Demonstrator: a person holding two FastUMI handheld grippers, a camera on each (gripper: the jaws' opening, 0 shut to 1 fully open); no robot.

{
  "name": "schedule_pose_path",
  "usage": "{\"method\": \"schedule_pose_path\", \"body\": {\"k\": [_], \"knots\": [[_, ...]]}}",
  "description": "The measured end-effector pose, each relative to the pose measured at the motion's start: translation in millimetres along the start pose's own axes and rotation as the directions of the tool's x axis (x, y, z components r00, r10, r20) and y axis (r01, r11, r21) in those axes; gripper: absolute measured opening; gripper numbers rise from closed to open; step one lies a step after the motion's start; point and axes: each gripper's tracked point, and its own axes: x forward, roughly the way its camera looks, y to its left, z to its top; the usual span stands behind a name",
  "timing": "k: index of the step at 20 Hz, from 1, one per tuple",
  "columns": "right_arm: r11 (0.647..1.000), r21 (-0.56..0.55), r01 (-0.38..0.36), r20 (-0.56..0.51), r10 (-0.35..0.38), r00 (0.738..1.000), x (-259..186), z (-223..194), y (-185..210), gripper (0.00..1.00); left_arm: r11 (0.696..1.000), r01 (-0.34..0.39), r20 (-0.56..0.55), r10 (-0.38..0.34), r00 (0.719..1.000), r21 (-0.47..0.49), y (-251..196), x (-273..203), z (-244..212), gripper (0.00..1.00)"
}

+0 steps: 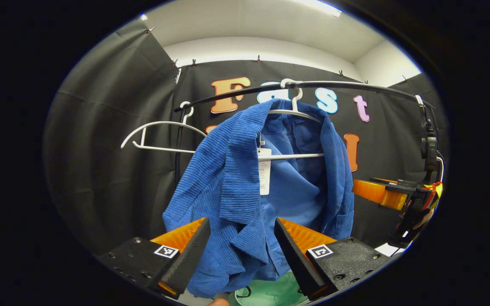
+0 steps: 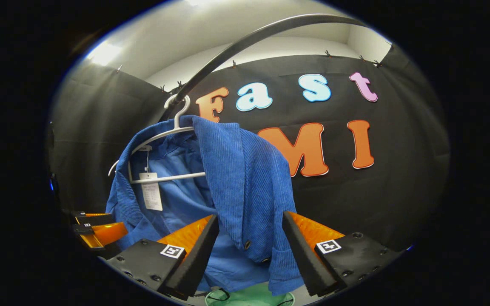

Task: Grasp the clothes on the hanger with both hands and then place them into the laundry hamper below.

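A blue corduroy jacket (image 1: pixel 236 182) hangs on a white hanger (image 1: pixel 296 111) from a black rail (image 1: pixel 338 85). In the left gripper view my left gripper (image 1: pixel 241 259) is open, its fingers on either side of the jacket's front panel without pressing it. The right gripper view has the same jacket (image 2: pixel 236 178) on its hanger (image 2: pixel 172 131); my right gripper (image 2: pixel 249 255) is open, straddling the buttoned front edge. The right gripper (image 1: pixel 391 197) also appears far right in the left gripper view, the left gripper (image 2: pixel 96 231) at the left in the right gripper view. A green hamper (image 1: pixel 270 293) sits below.
A second, bare white hanger (image 1: pixel 160 136) hangs on the rail to the left of the jacket. A paper tag (image 1: pixel 264 170) dangles inside the collar. The rail's upright post with a clamp (image 1: pixel 428 146) stands at the right. The green hamper (image 2: pixel 249 297) lies under the jacket's hem.
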Motion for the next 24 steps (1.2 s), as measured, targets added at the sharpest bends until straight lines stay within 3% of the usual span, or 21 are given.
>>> {"method": "schedule_pose_path", "body": {"k": [6,8,9,11,12,13,17,20,22,23,24], "knots": [[0.999,0.052,-0.011,0.022,0.01,1.0,27.5,5.6,8.5,1.0,0.999,-0.029,-0.025,0.028,0.999,-0.018,5.9,33.0,-9.0,0.92],[0.998,0.059,-0.001,0.029,-0.001,1.0,39.2,6.6,9.2,0.87,0.999,-0.036,-0.019,0.035,0.999,-0.024,7.8,41.0,-8.2,0.92],[0.998,0.066,0.002,0.036,-0.004,0.999,44.8,8.2,9.9,0.96,0.999,-0.036,-0.016,0.036,0.999,-0.025,9.0,44.9,-7.6,0.95],[0.995,0.1,0.001,0.028,-0.004,1.0,56.4,5.8,14.4,0.95,0.999,-0.046,-0.014,0.046,0.999,-0.017,12.3,52.1,-7.0,0.95],[0.997,0.064,-0.03,-0.03,0.032,0.999,66.9,-5.4,24.7,0.86,0.998,-0.057,-0.015,0.057,0.998,-0.009,15.4,55.9,-7.3,0.94],[0.999,-0.009,-0.036,-0.099,0.035,0.994,65.9,-17.6,23.3,0.93,0.998,-0.056,-0.015,0.056,0.998,-0.009,15.9,58.9,-8.4,0.89],[0.977,-0.205,-0.051,-0.045,0.043,0.998,68.3,-2.4,47.5,0.88,0.998,-0.036,-0.007,0.036,0.999,-0.051,17.6,63.2,-8.6,0.65],[0.982,-0.188,-0.031,-0.067,0.019,0.998,76.4,-10.8,47.0,0.87,0.997,-0.035,-0.008,0.034,0.999,-0.064,24.0,61.7,-7.5,0.39],[0.986,-0.164,-0.031,-0.094,0.016,0.995,82.7,-20.3,46.0,0.87,0.998,-0.028,-0.003,0.028,1.0,-0.055,28.4,61.0,-4.7,0.3],[0.987,-0.155,-0.036,-0.096,0.021,0.995,85.0,-23.4,45.6,0.8,0.999,-0.023,0.002,0.023,1.0,-0.048,28.5,58.7,-3.0,0.25],[0.989,-0.146,-0.024,-0.093,0.011,0.996,86.5,-23.2,42.3,0.8,0.999,-0.021,0.009,0.022,1.0,-0.043,29.3,57.0,-0.1,0.2]]}}
